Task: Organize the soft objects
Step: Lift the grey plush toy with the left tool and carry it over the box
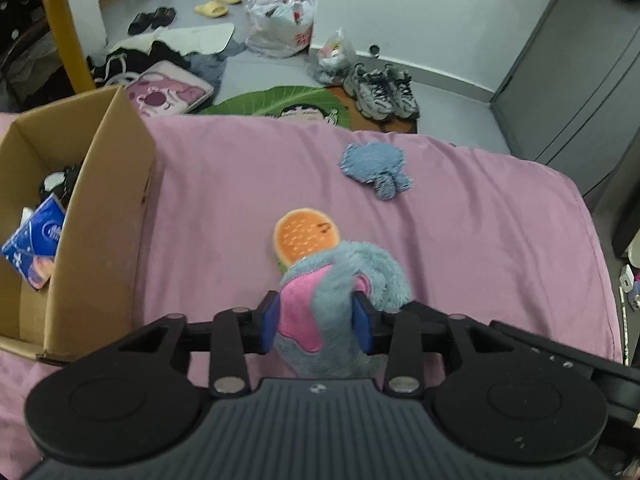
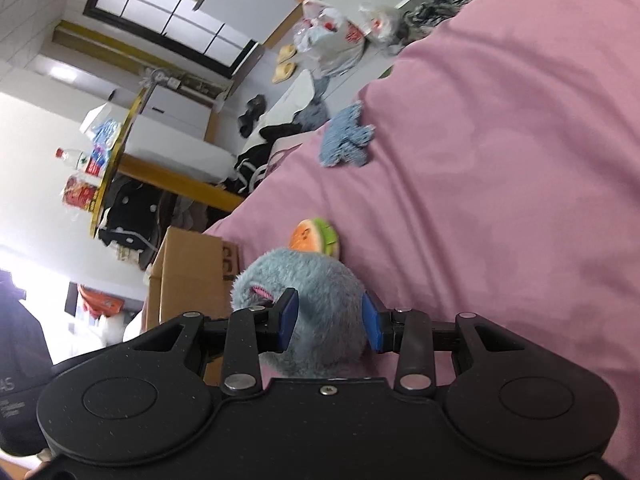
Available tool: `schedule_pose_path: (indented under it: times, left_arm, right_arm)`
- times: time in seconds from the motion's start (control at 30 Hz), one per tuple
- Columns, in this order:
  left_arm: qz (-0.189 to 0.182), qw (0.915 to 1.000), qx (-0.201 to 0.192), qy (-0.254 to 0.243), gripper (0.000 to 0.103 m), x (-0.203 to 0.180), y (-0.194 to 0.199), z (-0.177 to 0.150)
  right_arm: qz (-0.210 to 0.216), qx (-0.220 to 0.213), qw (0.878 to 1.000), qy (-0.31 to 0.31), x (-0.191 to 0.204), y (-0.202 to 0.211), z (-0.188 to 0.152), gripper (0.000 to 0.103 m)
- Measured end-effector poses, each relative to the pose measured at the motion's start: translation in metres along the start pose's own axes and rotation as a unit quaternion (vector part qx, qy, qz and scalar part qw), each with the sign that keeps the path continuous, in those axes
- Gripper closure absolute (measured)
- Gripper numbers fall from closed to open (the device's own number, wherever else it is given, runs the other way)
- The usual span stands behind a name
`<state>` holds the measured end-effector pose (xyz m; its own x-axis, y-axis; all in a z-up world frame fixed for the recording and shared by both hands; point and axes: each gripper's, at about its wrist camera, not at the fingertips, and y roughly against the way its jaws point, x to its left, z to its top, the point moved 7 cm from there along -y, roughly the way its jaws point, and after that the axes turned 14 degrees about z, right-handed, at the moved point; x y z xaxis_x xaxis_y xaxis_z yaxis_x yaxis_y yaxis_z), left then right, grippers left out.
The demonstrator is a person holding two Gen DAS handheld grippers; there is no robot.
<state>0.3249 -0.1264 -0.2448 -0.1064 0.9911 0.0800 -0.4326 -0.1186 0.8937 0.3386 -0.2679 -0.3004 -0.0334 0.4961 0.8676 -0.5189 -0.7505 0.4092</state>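
Note:
A fluffy grey-blue plush toy with pink patches lies on the pink bed cover. My left gripper is shut on its pink-and-blue part. My right gripper is shut on its round fluffy body, seen tilted in the right wrist view. A plush burger lies just beyond the toy and touches it; it also shows in the right wrist view. A blue denim cloth piece lies farther back on the bed, and shows in the right wrist view.
An open cardboard box stands on the bed at the left, holding a blue tissue pack and dark items. Beyond the bed edge the floor holds sneakers, plastic bags, slippers and clothes. A grey cabinet stands at the right.

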Motion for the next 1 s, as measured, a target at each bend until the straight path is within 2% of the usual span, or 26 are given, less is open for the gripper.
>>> schedule_pose_path:
  times: [0.07, 0.13, 0.23, 0.4, 0.53, 0.77, 1.0]
  left_arm:
    - [-0.008, 0.9998, 0.011, 0.01, 0.079, 0.006, -0.006, -0.001]
    - [-0.02, 0.9989, 0.027, 0.031, 0.08, 0.012, -0.011, -0.004]
    - [-0.033, 0.998, 0.03, 0.044, 0.081, 0.018, -0.012, -0.005]
    - [-0.052, 0.9955, 0.044, 0.065, 0.083, 0.024, -0.015, -0.006]
    - [-0.055, 0.9959, 0.04, 0.059, 0.084, 0.023, -0.008, -0.005]
    - [-0.09, 0.9946, 0.03, 0.043, 0.084, 0.019, 0.012, -0.006]
    - [-0.119, 0.992, 0.0, 0.042, 0.084, 0.028, 0.046, -0.003]
  right_arm:
    - [0.002, 0.007, 1.0, 0.005, 0.002, -0.002, -0.003, 0.066]
    - [-0.004, 0.017, 1.0, 0.011, 0.003, -0.007, -0.007, 0.066]
    - [-0.012, 0.028, 0.999, 0.014, 0.001, -0.014, -0.009, 0.069]
    - [-0.014, 0.03, 0.999, 0.033, 0.005, -0.018, -0.014, 0.079]
    - [-0.018, 0.015, 0.999, 0.037, 0.013, -0.005, -0.013, 0.08]
    - [-0.023, -0.018, 0.999, 0.027, 0.027, 0.018, -0.015, 0.08]
    - [-0.025, -0.043, 0.997, 0.056, 0.061, 0.028, -0.018, 0.08]
